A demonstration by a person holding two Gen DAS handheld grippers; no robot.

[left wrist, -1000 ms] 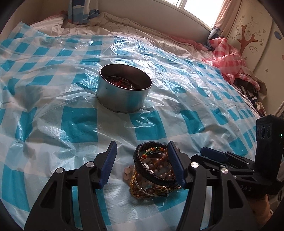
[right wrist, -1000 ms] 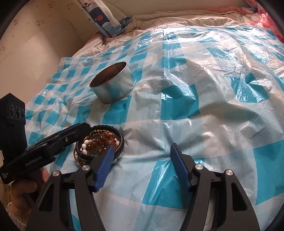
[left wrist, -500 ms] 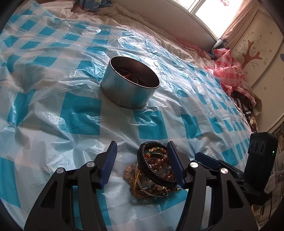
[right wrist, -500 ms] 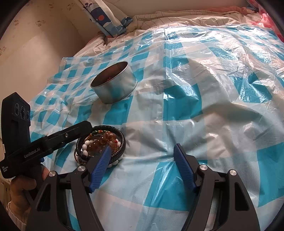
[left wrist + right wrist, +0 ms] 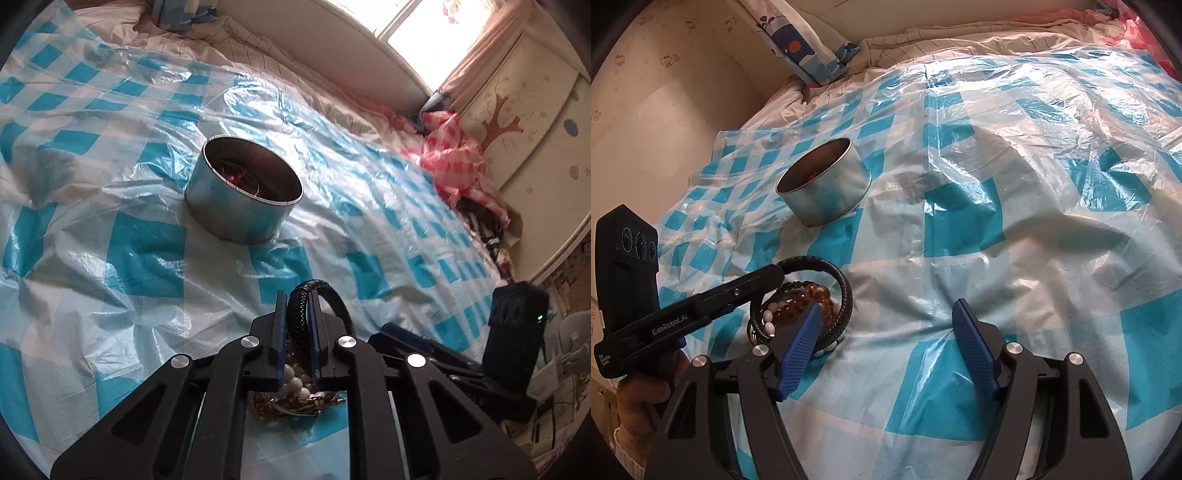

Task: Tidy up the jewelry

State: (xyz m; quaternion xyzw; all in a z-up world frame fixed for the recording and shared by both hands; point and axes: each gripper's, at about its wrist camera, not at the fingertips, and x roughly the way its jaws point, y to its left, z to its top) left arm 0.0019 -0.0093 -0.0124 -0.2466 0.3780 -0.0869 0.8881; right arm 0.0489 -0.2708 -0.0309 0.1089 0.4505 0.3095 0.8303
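Note:
A round metal tin (image 5: pixel 242 201) with red jewelry inside stands on the blue-checked plastic sheet; it also shows in the right wrist view (image 5: pixel 823 186). My left gripper (image 5: pixel 297 325) is shut on a black braided bracelet (image 5: pixel 317 291), lifting one side of it off a pile of bead bracelets (image 5: pixel 295 384). In the right wrist view the left gripper (image 5: pixel 768 277) pinches the black bracelet (image 5: pixel 846 291) above the amber and white beads (image 5: pixel 801 306). My right gripper (image 5: pixel 886 328) is open and empty, just right of the pile.
The blue-checked plastic sheet (image 5: pixel 997 221) covers a soft, wrinkled bed. A pink checked cloth (image 5: pixel 454 155) lies at the far right by a cabinet. A pillow (image 5: pixel 801 40) lies at the head of the bed.
My left gripper has closed on the black braided bracelet and tilted it up from the pile. The right gripper has stayed open beside the pile.

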